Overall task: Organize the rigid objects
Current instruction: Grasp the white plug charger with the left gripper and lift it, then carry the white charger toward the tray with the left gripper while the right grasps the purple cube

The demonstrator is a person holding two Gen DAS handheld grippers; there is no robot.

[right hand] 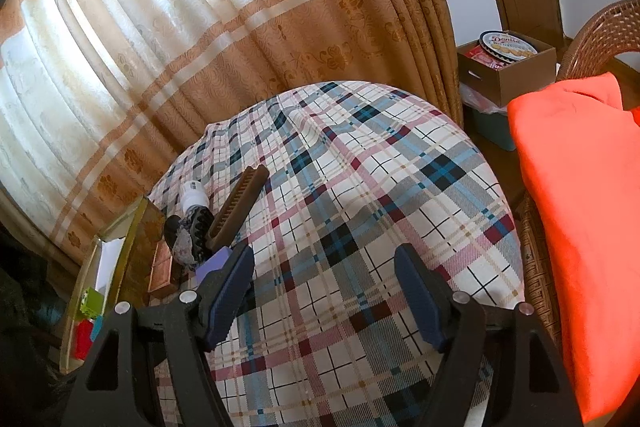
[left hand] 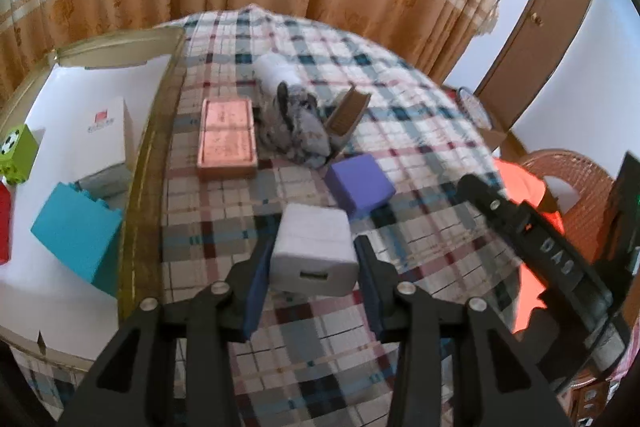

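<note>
My left gripper (left hand: 314, 247) is shut on a white USB charger block (left hand: 314, 249), held just above the plaid tablecloth (left hand: 400, 131). Beyond it lie a purple box (left hand: 359, 183), a pink wooden box (left hand: 228, 138), a brown comb-like brush (left hand: 347, 115) and a grey patterned cloth bundle (left hand: 292, 123). A gold-rimmed white tray (left hand: 136, 163) at the left holds a teal box (left hand: 78, 241), a white box (left hand: 105, 135) and a green cube (left hand: 18, 153). My right gripper (right hand: 324, 263) is open and empty over the tablecloth (right hand: 360, 187). The brush (right hand: 236, 205) and tray (right hand: 132, 231) show at its left.
A wicker chair (right hand: 592, 35) with an orange cloth (right hand: 580, 207) stands at the right. A cardboard box with a cookie tin (right hand: 508, 47) sits on the floor by a wooden door. Curtains (right hand: 200, 47) hang behind the table. The right gripper's body (left hand: 532, 239) crosses the left wrist view.
</note>
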